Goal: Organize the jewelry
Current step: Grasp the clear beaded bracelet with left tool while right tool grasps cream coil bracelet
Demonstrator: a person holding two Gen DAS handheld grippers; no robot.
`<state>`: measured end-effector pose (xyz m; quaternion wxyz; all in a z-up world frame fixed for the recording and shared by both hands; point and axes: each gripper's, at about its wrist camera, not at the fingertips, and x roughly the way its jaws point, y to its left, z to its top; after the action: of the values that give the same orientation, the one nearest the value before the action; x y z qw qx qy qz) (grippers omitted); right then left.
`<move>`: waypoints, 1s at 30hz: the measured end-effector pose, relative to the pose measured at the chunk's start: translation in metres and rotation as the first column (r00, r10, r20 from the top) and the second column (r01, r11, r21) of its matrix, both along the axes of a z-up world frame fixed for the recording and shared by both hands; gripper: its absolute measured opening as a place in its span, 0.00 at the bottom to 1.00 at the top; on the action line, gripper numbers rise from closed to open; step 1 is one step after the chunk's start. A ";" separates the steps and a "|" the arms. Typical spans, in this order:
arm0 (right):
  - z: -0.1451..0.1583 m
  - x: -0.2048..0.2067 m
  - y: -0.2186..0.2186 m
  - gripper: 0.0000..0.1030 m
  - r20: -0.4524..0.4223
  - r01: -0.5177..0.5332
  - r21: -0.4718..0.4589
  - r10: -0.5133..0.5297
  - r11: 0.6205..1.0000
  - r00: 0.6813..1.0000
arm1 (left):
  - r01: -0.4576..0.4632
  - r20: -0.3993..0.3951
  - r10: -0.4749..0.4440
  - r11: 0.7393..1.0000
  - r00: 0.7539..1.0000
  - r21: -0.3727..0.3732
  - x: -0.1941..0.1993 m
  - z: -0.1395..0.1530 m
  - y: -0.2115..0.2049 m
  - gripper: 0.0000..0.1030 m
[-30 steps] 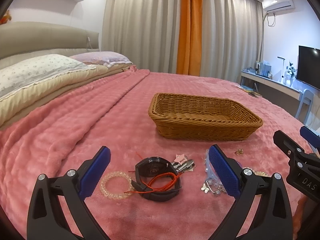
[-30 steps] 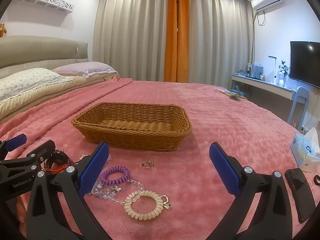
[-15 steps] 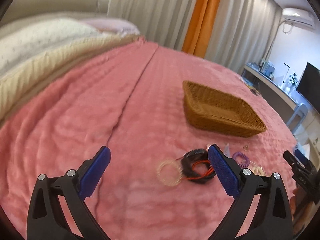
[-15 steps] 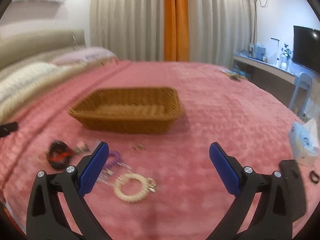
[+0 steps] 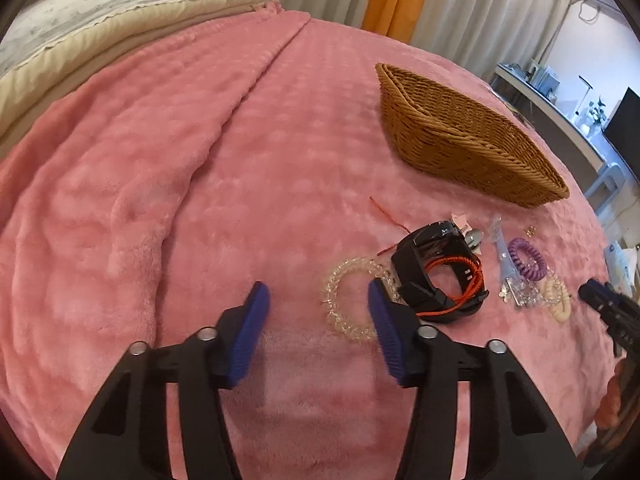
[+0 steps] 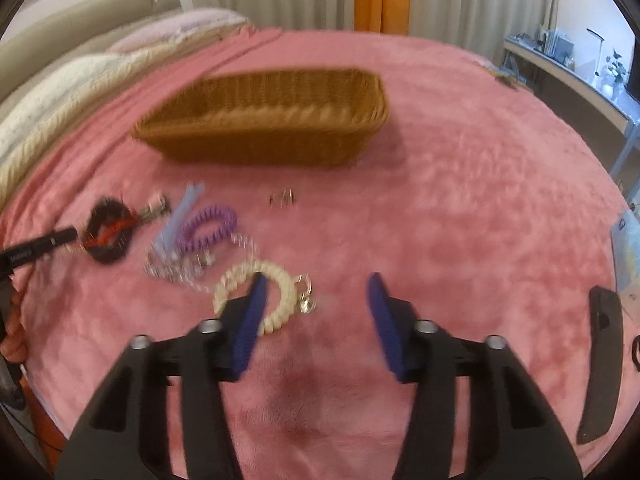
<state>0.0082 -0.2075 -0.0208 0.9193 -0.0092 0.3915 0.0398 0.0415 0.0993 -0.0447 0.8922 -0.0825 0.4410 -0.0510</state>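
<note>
While the jewelry lies scattered on the pink blanket [image 5: 200, 160], none of it is in the wicker basket [image 5: 460, 140] yet, as far as the visible part of the basket shows. Nearest the left gripper [image 5: 318, 300] is the clear bead bracelet [image 5: 348, 300], touching the black watch [image 5: 436, 276] with its orange cord [image 5: 456, 268]. Further right sit the purple coil band [image 5: 528, 258] and, beside it, the cream coil bracelet [image 6: 256, 300] with a small metal charm [image 6: 306, 300]. A tiny metal piece [image 6: 283, 199] lies alone, nearer the basket.

Both pairs of jaws are closing, each at a middling gap, and nothing is pinched. On the left, one blue pad hides part of the bead bracelet, but between the pads there is only blanket. Same story for the right gripper [image 6: 316, 304]: its pad overlaps the cream coil while the gap holds bare fabric.

Here's the worry: if either hand keeps closing where it is, it grabs plush fleece instead of a bracelet. On the left, the beads touch the watch and its cord, so a sloppy pinch could drag the whole tangle. The right view is blurred, so aim there is hard to judge.
</note>
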 end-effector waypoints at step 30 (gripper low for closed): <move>-0.016 -0.019 0.029 0.10 0.007 -0.052 -0.051 0.053 0.997 0.999 | 0.063 0.027 -0.066 0.994 0.997 0.089 -0.007 -0.003 -0.018 0.08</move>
<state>-0.0110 -0.1782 -0.0371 0.9190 -0.0431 0.3882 0.0540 0.0347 0.0817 -0.0474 0.8994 -0.0278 0.4319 -0.0616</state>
